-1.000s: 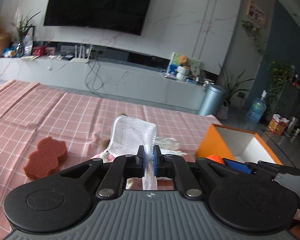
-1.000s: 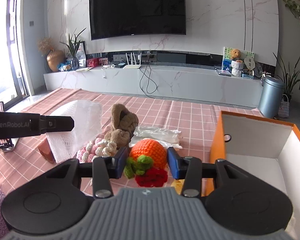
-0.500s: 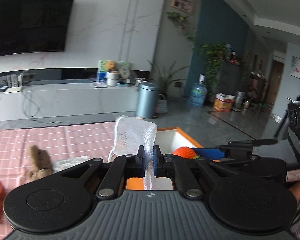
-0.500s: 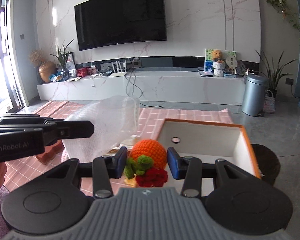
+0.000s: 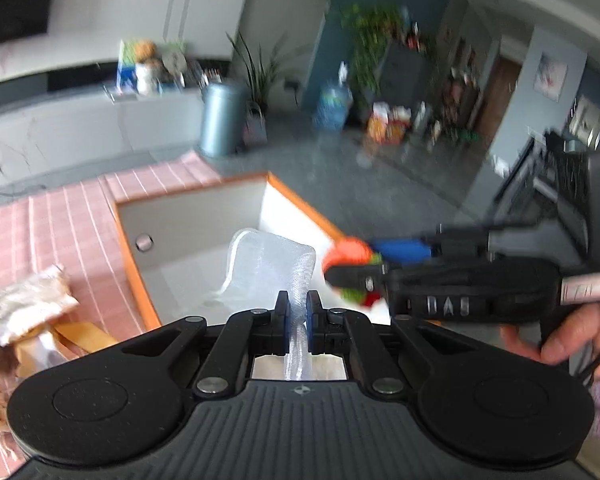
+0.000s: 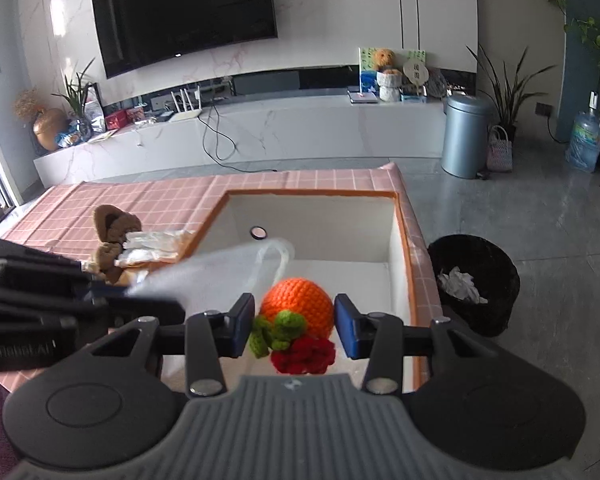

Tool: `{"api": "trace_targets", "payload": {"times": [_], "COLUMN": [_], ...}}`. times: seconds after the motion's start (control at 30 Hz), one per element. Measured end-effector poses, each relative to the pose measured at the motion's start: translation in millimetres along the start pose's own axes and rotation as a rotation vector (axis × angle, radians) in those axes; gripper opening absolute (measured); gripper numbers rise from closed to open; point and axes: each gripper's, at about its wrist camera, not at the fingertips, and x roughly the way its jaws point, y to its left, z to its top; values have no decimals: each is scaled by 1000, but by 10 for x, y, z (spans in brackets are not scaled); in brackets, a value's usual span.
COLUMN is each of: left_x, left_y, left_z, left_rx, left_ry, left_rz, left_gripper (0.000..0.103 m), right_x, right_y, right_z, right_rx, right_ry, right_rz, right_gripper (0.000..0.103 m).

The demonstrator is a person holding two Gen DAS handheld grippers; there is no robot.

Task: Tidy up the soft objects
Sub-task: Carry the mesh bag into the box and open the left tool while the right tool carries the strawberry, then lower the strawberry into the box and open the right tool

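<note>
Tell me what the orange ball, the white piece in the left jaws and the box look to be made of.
Orange ball: crocheted yarn, matte, with visible stitch rows plus green and red knitted trim. White piece: sheer, see-through mesh or foam net, probably plastic; light passes through it and it folds limply. Box: likely stiff cardboard, orange outside, smooth off-white inside, with thin straight walls.

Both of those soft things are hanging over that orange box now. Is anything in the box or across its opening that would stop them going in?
Nothing visible does. The orange-rimmed box is open on top and its white inside looks bare. The crocheted orange in the right hand-held gripper and the white mesh piece in the left hand-held gripper hang over the opening.
</note>
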Motion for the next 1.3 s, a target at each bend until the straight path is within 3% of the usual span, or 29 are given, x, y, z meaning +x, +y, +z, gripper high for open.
{"api": "trace_targets", "payload": {"times": [0.23, 0.43, 0.57, 0.7, 0.73, 1.0, 1.13, 1.3], "left_x": [457, 651, 741, 741, 720, 332, 172, -18], "left_y": [-4, 99, 117, 151, 162, 338, 399, 514], "left_z": [-128, -216, -233, -230, -227, -160, -199, -202], "left_rx": [37, 10, -3, -26, -27, -39, -31, -105], "left_ry": [239, 363, 408, 407, 394, 290, 253, 183], "left_rz": [21, -12, -30, -97, -106, -64, -3, 50], "left_gripper": [8, 12, 37, 67, 70, 68, 67, 67], "right_x": [252, 382, 427, 442, 442, 565, 690, 901], "right_y": [-85, -120, -111, -85, -73, -20, 97, 246], "right_z": [-14, -33, -12, 34, 44, 78, 9, -99], "right_rx": [-8, -5, -15, -11, -15, 14, -25, -72], "right_ry": [46, 76, 96, 108, 109, 161, 236, 353], "right_rz": [4, 5, 14, 45, 50, 118, 138, 142], "right_gripper": [43, 43, 43, 43, 44, 44, 44, 44]}}
